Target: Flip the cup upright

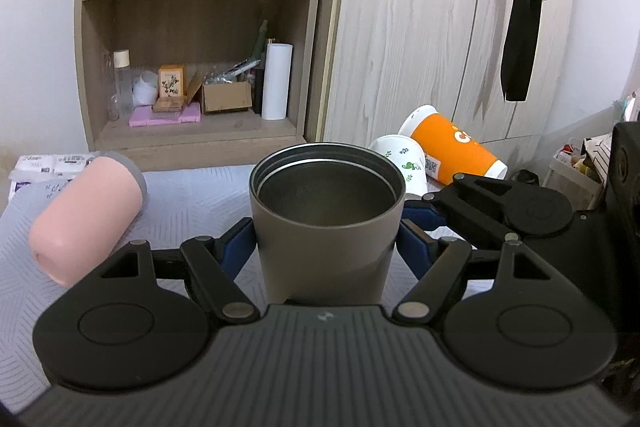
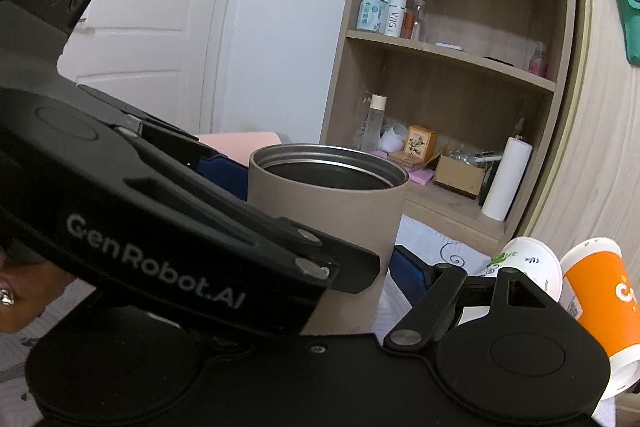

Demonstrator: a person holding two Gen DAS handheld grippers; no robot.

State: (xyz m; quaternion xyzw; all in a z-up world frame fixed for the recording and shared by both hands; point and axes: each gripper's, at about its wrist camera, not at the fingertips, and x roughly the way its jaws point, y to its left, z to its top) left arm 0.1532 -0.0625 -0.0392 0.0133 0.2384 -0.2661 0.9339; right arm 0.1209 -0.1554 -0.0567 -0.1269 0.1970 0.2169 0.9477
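A taupe metal-lined cup (image 1: 326,223) stands upright, mouth up, on the patterned cloth. My left gripper (image 1: 326,251) has a blue-padded finger on each side of the cup; the pads look slightly apart from its wall. My right gripper (image 2: 320,251) also straddles the cup (image 2: 326,211); its right blue pad (image 2: 408,273) stands clear of the wall, and its left side is hidden behind the left gripper's body. The right gripper's fingers also show in the left wrist view (image 1: 424,217), beside the cup.
A pink cup (image 1: 86,215) lies on its side at the left. A white leaf-print paper cup (image 1: 402,159) and an orange paper cup (image 1: 452,151) lie tipped at the right. A wooden shelf unit (image 1: 196,27) and wardrobe doors (image 1: 420,27) stand behind.
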